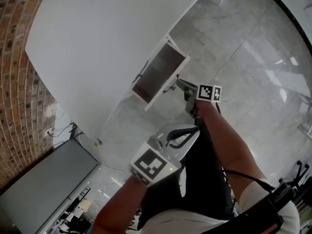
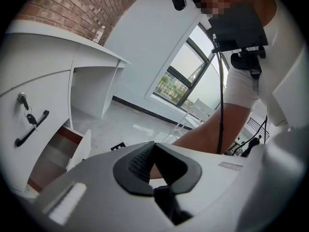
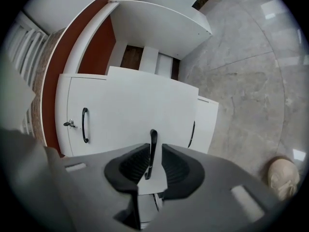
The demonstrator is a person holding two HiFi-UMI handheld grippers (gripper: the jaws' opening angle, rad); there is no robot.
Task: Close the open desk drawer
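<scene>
Straddling the slim, curved black bar handle point(image 3: 153, 138) on the flat white front of the open drawer point(image 1: 161, 73), which juts from the smooth white table point(image 1: 92, 43), my right gripper point(image 3: 154, 152) stands parted, unpinched, while my left gripper point(image 2: 153, 145) meets at its ribbed tips, empty.

The right arm point(image 1: 229, 140) is stretched forward. The right gripper point(image 3: 153, 151) points slightly down, its 2 jaws apart. The left gripper point(image 1: 195, 129) sits behind the right one, nearer the body, on a bent left arm point(image 1: 119, 206). Its 2 jaws meet at the tips.
</scene>
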